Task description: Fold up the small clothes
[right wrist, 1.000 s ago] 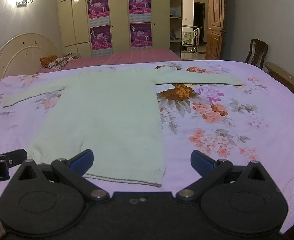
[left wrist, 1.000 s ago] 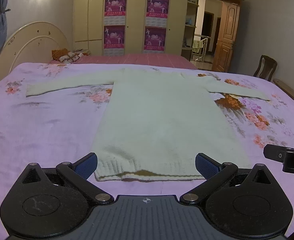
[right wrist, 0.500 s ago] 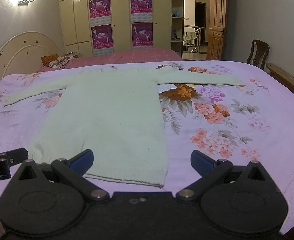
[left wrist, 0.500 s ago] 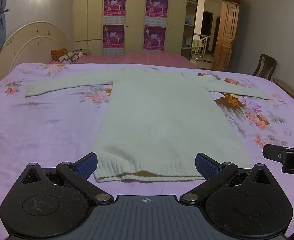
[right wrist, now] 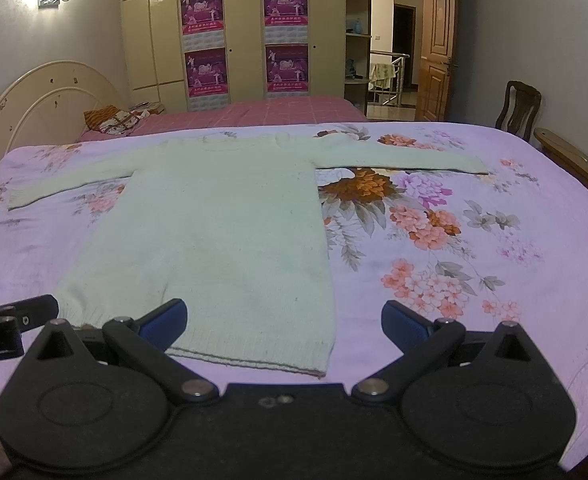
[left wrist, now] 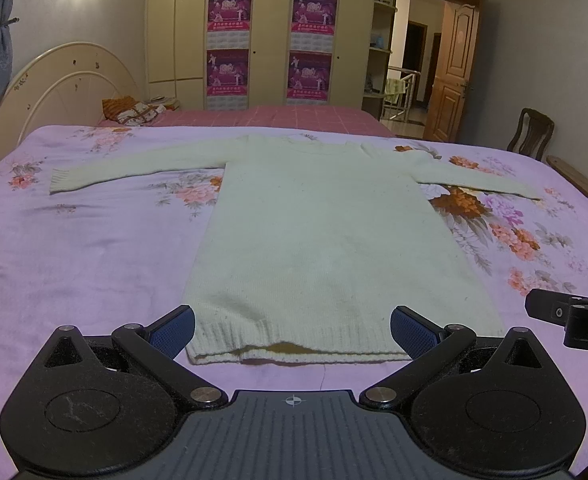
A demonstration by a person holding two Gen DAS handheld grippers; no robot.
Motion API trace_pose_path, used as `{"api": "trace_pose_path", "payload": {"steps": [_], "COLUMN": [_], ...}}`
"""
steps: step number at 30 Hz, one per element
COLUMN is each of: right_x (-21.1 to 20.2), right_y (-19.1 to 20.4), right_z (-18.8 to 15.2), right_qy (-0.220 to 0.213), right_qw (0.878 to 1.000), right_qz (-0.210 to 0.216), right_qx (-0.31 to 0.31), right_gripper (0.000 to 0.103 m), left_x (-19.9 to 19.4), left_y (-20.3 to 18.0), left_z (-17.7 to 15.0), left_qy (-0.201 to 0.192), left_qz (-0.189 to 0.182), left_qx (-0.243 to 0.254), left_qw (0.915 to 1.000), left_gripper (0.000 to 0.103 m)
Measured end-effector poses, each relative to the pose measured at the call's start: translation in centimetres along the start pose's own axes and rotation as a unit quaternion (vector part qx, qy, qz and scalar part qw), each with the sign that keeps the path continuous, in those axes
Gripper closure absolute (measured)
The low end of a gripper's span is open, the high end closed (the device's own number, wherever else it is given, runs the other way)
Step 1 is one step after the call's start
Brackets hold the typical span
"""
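On the bed (left wrist: 94,248), a pale sweater (left wrist: 325,232) lies flat, both sleeves spread out, its hem at the near edge. Left claw (left wrist: 292,330) hovers released just before the hem, blue pads (left wrist: 174,326) on either side of it. Right claw (right wrist: 284,320) is released too, near the hem's right corner. Far behind stand a wardrobe (left wrist: 266,36) and a chair (left wrist: 531,132).

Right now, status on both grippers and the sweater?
Left gripper open, empty, at the hem. Right gripper open, empty, by the hem's right corner. Sweater flat on bedspread, sleeves spread, unfolded. Nothing in the way.
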State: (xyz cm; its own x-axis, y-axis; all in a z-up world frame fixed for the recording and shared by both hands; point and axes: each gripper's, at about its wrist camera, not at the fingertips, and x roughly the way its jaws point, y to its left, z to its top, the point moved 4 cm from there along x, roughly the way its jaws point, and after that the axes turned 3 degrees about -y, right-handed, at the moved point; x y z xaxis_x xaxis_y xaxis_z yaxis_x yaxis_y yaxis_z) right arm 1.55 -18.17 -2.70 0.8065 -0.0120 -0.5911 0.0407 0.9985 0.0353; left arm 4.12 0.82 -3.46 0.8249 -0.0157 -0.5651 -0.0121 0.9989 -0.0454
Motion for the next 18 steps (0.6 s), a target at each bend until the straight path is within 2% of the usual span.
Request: {"api": "trace_pose_path", "payload": {"steps": [18], "right_x": [0.02], "right_y": [-0.10], "right_z": [0.00], "right_qy": [0.002], "right_qw": [1.000], "right_qz": [-0.004], "right_qx": [0.000], "right_gripper": [0.001], "left_x": [0.50], "left_y": [0.04], "left_z": [-0.02], "left_qy": [0.006], "left_qz": [-0.004], "left_qx": [-0.003], "left_qw": [1.0000], "left_gripper": [0.000]}}
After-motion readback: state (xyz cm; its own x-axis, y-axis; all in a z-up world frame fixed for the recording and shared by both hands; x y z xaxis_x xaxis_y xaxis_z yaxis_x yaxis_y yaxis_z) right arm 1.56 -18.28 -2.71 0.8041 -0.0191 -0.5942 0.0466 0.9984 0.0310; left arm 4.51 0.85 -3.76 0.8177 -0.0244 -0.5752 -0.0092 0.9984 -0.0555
